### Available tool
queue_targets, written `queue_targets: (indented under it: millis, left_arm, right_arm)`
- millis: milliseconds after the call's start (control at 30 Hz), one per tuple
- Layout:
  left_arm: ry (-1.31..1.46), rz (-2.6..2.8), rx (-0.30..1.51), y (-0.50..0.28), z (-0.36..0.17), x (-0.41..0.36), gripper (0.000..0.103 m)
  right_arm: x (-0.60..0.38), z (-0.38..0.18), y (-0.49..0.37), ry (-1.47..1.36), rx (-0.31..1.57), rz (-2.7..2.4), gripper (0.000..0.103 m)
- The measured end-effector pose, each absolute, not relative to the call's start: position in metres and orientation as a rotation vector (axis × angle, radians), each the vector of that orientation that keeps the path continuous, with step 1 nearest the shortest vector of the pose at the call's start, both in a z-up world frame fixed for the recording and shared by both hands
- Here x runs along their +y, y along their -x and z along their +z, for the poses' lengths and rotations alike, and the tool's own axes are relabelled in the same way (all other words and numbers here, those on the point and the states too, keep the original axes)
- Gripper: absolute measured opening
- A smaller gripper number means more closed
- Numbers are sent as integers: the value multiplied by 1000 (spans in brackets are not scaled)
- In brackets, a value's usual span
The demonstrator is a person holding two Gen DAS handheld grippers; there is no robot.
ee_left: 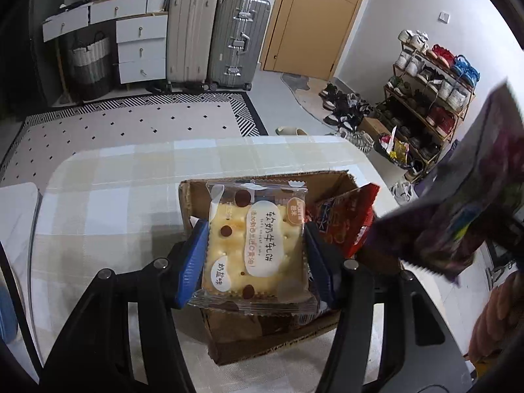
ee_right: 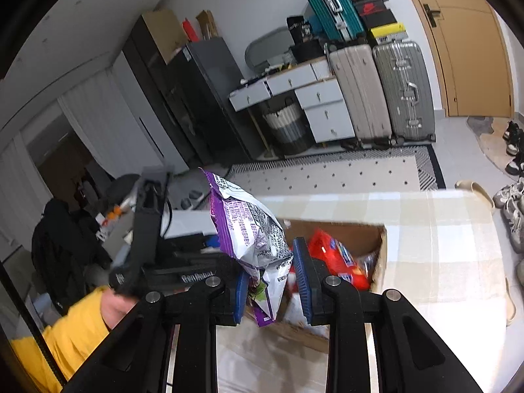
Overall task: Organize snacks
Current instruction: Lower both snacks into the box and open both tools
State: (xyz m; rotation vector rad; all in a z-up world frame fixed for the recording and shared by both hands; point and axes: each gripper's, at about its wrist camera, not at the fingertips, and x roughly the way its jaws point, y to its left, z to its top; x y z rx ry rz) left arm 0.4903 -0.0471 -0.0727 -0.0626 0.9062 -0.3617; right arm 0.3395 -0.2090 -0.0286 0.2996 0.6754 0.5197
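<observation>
In the left wrist view, my left gripper (ee_left: 255,229) is shut on a clear packet of cream crackers (ee_left: 255,245) with brown dots, its blue pads pressing both side edges. The packet hangs just above an open cardboard box (ee_left: 262,337). A red snack packet (ee_left: 347,219) leans inside the box at its right. In the right wrist view, my right gripper (ee_right: 270,262) is shut on the lower part of a purple and white snack bag (ee_right: 242,226), which stands up and leans left. That purple bag (ee_left: 458,216) looms blurred on the right. Beyond it lie the box (ee_right: 380,255) and the red packet (ee_right: 337,255).
The box sits on a table with a pale checked cloth (ee_left: 114,196) (ee_right: 442,245). A hand in a yellow sleeve (ee_right: 75,330) is at the lower left. Past the table edge are a patterned rug (ee_left: 131,124), suitcases (ee_left: 216,36), drawers and a shoe rack (ee_left: 425,98).
</observation>
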Motion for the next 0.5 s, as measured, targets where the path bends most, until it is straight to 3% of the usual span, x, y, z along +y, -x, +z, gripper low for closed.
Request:
queue_targets:
  millis: [500]
  left_arm:
    - [18, -349, 930, -512, -105, -69, 55]
  right_arm:
    - [-218, -80, -363, -170, 772, 494, 26]
